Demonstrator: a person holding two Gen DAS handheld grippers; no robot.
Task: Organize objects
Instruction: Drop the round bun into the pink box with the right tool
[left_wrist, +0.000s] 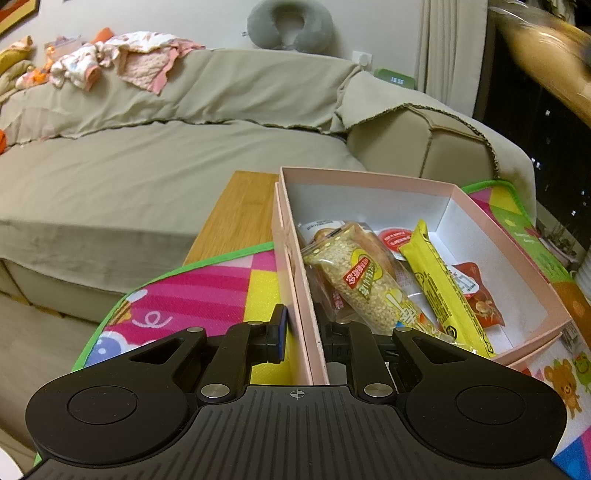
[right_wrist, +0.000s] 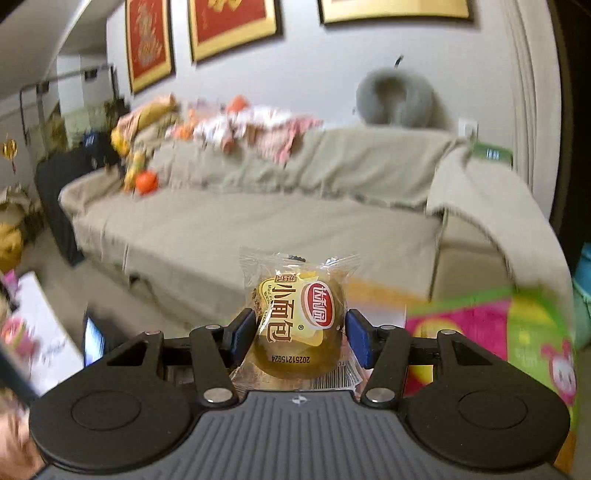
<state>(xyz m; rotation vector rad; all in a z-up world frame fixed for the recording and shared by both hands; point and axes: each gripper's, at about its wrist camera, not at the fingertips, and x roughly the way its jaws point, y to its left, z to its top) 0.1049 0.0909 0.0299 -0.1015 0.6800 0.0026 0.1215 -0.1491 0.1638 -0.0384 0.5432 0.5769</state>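
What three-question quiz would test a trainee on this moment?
1. True or false: the left gripper straddles the near wall of the pink box.
2. What does the right gripper hold?
3. Multiple choice: the yellow snack bar lies A) on the sofa B) inside the box C) on the play mat.

Key: 1 true; 2 a wrapped small bread; 3 B.
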